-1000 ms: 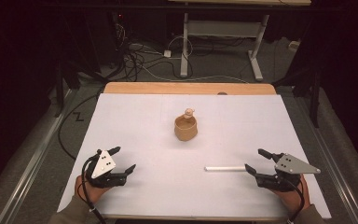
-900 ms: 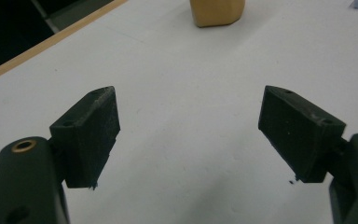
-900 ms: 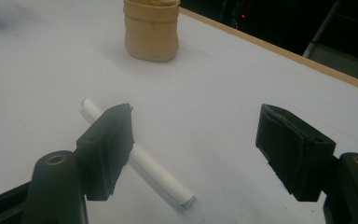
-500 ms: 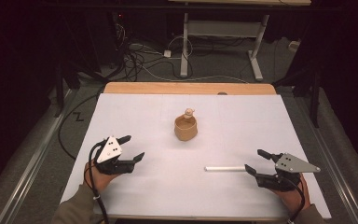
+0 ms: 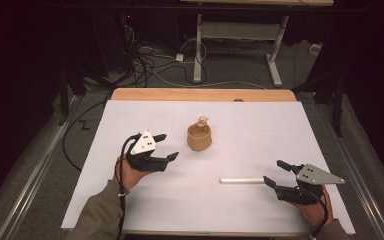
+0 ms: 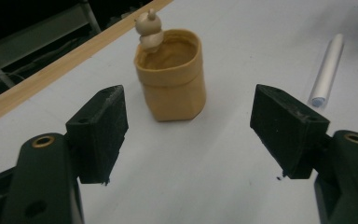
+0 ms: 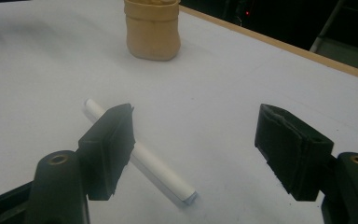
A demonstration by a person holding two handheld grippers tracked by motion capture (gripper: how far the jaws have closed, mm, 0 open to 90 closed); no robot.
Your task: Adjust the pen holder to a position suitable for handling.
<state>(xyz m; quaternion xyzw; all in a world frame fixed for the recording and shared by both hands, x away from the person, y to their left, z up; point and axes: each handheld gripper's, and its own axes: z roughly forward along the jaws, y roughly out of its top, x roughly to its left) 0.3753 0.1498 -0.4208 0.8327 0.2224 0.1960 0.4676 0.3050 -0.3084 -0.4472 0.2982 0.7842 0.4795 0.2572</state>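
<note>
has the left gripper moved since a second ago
Yes. In the high view the left gripper has gone up the white table toward the tan cup, its empty jaws closing a little.

Dark room, cables on floor

One camera looks down from above the near table edge; two ride low behind the tongs, both facing the cup.

Black claws, grey three-cornered plates, black cables, olive sleeves.
</note>
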